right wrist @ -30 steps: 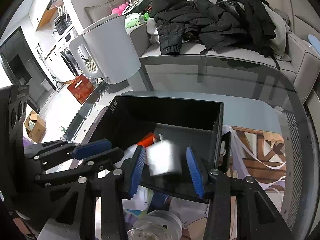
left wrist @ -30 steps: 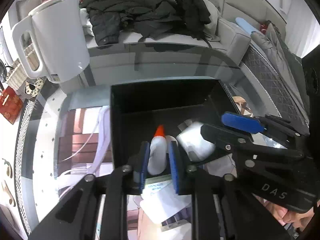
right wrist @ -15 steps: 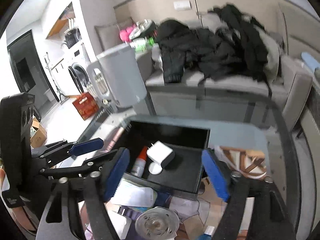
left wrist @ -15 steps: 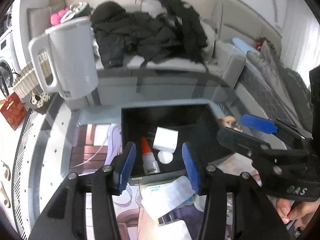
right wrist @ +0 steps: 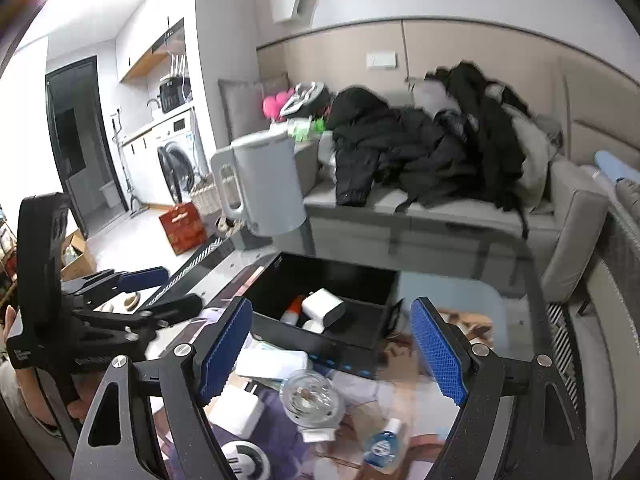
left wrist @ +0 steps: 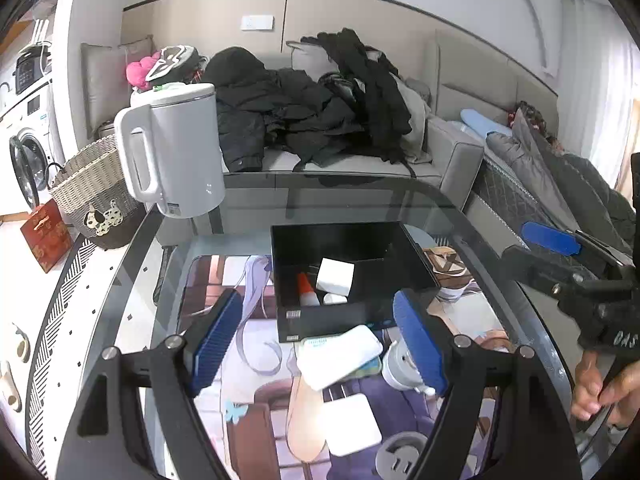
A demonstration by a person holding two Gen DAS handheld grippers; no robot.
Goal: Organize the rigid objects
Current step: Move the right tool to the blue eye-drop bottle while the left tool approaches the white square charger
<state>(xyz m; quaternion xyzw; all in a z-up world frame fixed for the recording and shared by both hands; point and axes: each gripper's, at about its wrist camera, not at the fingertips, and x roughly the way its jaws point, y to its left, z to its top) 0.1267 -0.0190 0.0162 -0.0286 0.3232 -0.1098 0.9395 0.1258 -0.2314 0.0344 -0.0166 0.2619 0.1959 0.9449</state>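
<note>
Black tongs [left wrist: 316, 344] with ribbed blue pads [left wrist: 418, 346] and silver screws [left wrist: 460, 341] are seen; "DAS" is printed at 3 o'clock.

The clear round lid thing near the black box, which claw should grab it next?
Probably the right claw. It is open, and the clear round lid lies almost straight between its fingers, just in front of the black box.

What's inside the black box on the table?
Inside the black box lie a glue bottle with an orange tip, a white charger block and a small white round piece. The near wall hides the floor just behind it.
</note>
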